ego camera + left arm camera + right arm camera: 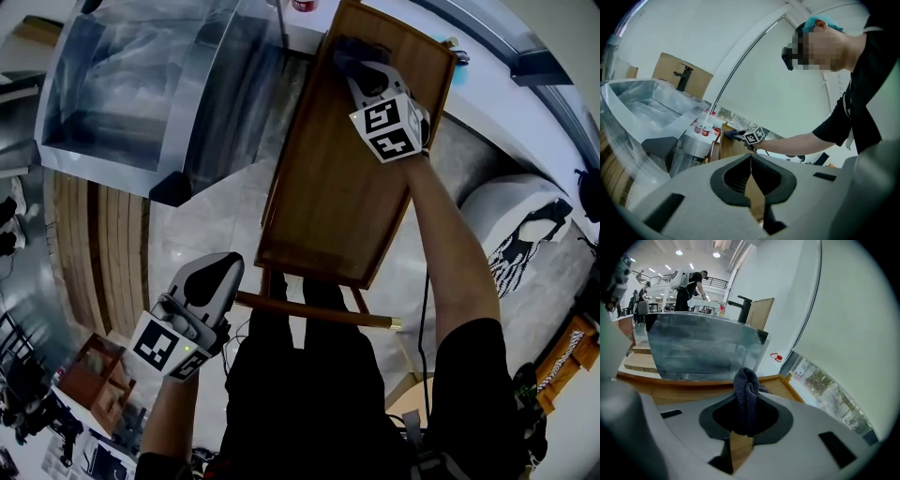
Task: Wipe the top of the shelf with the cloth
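Observation:
The wooden shelf top (328, 187) is a long brown board with a raised rim. At its far end my right gripper (361, 70) is shut on a dark blue-grey cloth (349, 54) that rests on the wood. In the right gripper view the cloth (746, 394) stands bunched between the jaws, with the shelf (693, 389) just beyond. My left gripper (208, 281) hangs off the shelf's near left corner, shut and holding nothing. The left gripper view shows its jaws (751, 157) closed together and the right gripper's marker cube (753, 136) far off over the shelf.
A large steel sink basin (141, 84) stands left of the shelf, with a black faucet (742, 308). Wooden pallets (103, 244) lie on the floor at left. A white bin with a black drawing (520, 225) sits to the right. Red-labelled bottles (705, 129) stand by the window.

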A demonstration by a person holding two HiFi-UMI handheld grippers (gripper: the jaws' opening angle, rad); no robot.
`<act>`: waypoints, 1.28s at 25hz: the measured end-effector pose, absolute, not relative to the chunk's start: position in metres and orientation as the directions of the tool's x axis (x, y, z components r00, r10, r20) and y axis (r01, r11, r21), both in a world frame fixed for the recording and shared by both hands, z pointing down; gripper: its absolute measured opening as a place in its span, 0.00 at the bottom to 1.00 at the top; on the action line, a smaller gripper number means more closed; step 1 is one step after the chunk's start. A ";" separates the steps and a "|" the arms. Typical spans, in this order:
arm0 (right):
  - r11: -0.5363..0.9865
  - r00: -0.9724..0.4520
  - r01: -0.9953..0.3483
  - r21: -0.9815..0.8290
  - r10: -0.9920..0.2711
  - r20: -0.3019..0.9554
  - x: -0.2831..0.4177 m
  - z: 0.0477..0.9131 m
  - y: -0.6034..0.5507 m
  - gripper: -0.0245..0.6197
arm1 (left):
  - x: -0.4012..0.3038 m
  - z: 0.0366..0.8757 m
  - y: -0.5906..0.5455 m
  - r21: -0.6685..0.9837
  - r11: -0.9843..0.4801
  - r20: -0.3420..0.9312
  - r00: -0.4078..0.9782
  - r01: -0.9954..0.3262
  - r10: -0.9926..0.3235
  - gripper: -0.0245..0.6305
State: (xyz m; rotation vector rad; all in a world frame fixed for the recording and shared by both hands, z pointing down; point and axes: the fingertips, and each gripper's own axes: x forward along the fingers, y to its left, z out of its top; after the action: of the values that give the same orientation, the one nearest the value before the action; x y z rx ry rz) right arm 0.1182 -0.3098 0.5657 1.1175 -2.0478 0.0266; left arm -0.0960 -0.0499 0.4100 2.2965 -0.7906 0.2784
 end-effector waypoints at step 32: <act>0.708 -0.443 -0.697 0.116 -0.552 0.707 0.040 0.590 -0.131 0.13 | -0.106 0.405 -0.022 0.552 -0.642 0.372 0.846 -0.532 -0.382 0.07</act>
State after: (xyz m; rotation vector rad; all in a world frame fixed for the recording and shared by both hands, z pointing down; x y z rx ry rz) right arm 0.0399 -0.1311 0.5900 0.9464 -2.1583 0.2466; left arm -0.1057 -0.0224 0.4051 2.3424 -0.6616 0.2898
